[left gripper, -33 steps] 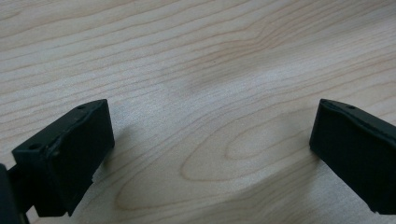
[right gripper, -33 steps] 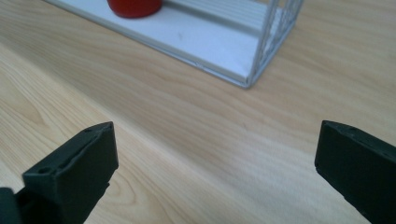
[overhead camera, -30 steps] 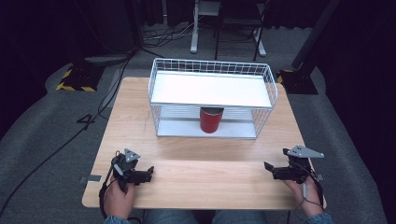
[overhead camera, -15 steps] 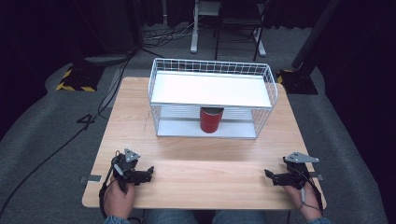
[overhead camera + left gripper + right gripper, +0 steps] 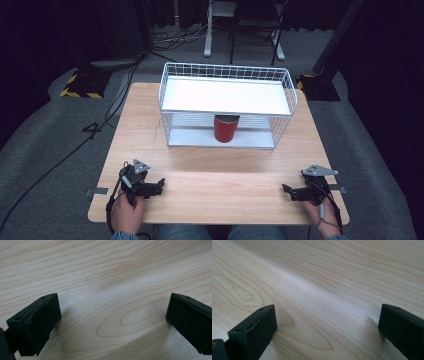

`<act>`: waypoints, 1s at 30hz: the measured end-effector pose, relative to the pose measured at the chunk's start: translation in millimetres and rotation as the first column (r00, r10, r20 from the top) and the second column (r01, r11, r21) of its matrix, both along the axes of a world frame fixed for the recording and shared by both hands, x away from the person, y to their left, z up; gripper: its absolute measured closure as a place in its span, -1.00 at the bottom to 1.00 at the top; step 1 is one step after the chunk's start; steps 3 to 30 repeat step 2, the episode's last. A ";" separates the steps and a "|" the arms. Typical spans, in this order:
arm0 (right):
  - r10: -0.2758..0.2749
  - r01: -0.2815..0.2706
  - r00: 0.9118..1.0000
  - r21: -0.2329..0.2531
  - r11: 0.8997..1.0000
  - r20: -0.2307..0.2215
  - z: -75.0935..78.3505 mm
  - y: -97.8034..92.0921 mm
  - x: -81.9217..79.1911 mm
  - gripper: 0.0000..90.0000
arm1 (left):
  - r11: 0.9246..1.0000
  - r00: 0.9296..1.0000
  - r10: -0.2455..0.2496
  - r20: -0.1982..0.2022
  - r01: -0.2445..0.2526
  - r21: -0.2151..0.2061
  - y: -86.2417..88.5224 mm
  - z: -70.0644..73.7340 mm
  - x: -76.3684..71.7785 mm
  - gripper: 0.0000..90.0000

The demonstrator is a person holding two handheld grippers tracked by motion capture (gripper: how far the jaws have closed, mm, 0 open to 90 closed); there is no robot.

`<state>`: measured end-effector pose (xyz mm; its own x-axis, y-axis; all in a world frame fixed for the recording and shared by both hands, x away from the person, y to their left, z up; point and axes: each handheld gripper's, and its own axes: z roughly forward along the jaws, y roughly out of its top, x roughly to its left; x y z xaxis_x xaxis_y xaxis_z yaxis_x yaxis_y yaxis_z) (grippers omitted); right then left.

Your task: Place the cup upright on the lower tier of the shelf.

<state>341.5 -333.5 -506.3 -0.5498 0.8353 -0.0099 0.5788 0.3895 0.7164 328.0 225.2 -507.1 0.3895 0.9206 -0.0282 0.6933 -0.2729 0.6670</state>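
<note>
Left gripper: left gripper [image 5: 159,183] sits low at 7 o'clock on the bench [image 5: 210,165], held by a hand [image 5: 126,212]; jaws spread wide, nothing between them but bare wood in the left gripper view [image 5: 113,312].
Right gripper: right gripper [image 5: 286,190] at 5 o'clock near the front right corner, jaws spread wide over bare wood in the right gripper view [image 5: 325,325].
Rack: white wire rack [image 5: 227,95] stands at 12 o'clock, toward the far edge, with a white shelf on top.
Can: red can [image 5: 225,128] stands upright on the rack's lower level, under the top shelf, near its front.
Open room: a wide bare strip of bench runs between the rack's front and both grippers.
Edges: both grippers lie close to the near edge; the rack leaves bare margins at 9 and 3 o'clock.
Floor: grey carpet [image 5: 50,150] with a black cable [image 5: 60,160] at 9 o'clock.
</note>
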 end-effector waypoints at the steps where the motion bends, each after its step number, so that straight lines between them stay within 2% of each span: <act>1: 0.000 0.000 1.000 0.000 1.000 0.001 0.0 0.2 -0.2 -0.94 | 1.000 1.000 0.000 0.000 0.000 0.001 0.0 0.0 0.0 -1.00; 30: -0.001 0.001 1.000 0.000 1.000 0.002 0.0 0.1 -0.3 -0.93 | 1.000 1.000 0.000 0.000 0.000 0.000 0.0 0.0 0.0 -1.00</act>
